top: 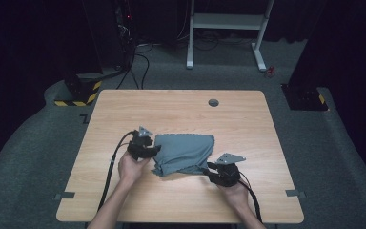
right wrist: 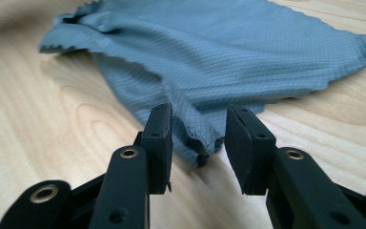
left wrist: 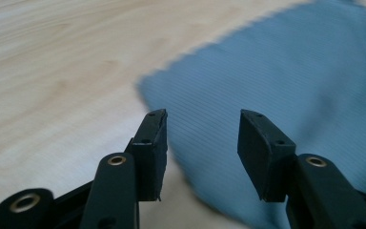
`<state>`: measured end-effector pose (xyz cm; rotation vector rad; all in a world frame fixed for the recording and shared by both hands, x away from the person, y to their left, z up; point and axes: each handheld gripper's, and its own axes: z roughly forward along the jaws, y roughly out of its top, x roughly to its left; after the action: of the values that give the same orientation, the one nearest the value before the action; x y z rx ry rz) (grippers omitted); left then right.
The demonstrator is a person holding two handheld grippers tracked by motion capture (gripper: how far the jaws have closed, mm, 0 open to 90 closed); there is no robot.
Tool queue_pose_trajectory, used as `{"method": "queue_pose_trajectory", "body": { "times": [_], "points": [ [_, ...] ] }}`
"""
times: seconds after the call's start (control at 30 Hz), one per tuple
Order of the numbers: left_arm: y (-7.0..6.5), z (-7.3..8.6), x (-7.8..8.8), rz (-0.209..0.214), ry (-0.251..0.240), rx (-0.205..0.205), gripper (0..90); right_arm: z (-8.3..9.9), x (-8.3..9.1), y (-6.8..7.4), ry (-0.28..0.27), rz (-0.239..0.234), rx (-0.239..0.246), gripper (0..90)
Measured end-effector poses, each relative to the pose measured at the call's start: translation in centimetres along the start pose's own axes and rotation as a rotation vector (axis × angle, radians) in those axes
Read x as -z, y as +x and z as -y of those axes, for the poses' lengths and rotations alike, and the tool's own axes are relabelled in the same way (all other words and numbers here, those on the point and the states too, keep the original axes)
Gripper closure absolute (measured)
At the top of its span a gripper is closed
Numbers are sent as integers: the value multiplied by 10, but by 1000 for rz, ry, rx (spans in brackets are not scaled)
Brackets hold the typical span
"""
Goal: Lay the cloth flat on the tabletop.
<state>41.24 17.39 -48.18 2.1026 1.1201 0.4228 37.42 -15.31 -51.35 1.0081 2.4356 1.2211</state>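
Note:
A grey-blue cloth (top: pixel 183 152) lies folded and rumpled in the middle of the wooden table (top: pixel 124 109). My left gripper (top: pixel 153 150) sits at the cloth's left edge. In the left gripper view the gripper (left wrist: pixel 202 138) is open, its jaws apart over the edge of the cloth (left wrist: pixel 276 81). My right gripper (top: pixel 211 168) is at the cloth's near right corner. In the right gripper view the gripper (right wrist: pixel 198 136) is open, and a corner of the cloth (right wrist: pixel 219 62) lies between the jaws without being pinched.
A small round grey cap (top: pixel 213 102) is set into the table near its far edge. Black cables trail from both grippers off the near edge. Beyond the table stand a white frame (top: pixel 226 28) and dark equipment on grey carpet.

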Motion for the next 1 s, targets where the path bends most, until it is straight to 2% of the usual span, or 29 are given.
{"method": "queue_pose_trajectory", "body": {
  "times": [0.1,0.17,0.27,0.3,0.33,0.43,0.5,0.6,0.7,0.83,0.9,1.0],
  "points": [
    [-16,14,13,30,-2,-47,528,0,1,6,1,20,29,625],
    [-25,24,17,45,12,-51,525,-1,1,6,-5,17,31,644],
    [-32,36,16,29,33,-46,514,-4,2,8,-24,-8,37,743],
    [-33,39,15,12,40,-49,514,-5,2,9,-21,-3,49,770],
    [-34,43,9,-12,63,-41,512,-7,-1,11,-1,11,78,851],
    [-35,45,5,-13,72,-32,529,-7,-2,11,6,13,85,900],
    [-36,45,3,7,59,-34,615,-7,-2,11,10,13,87,900],
    [-37,44,4,7,50,-56,780,-4,7,11,-12,-5,97,900],
    [-38,44,9,15,48,-62,843,0,17,12,-18,-10,113,900],
    [-36,46,13,20,43,-54,855,6,27,13,-22,1,121,900],
    [-33,46,13,23,42,-41,854,5,27,9,-36,11,93,819],
    [-30,48,14,32,42,-14,845,-1,20,0,-26,28,28,694]
  ]
}}
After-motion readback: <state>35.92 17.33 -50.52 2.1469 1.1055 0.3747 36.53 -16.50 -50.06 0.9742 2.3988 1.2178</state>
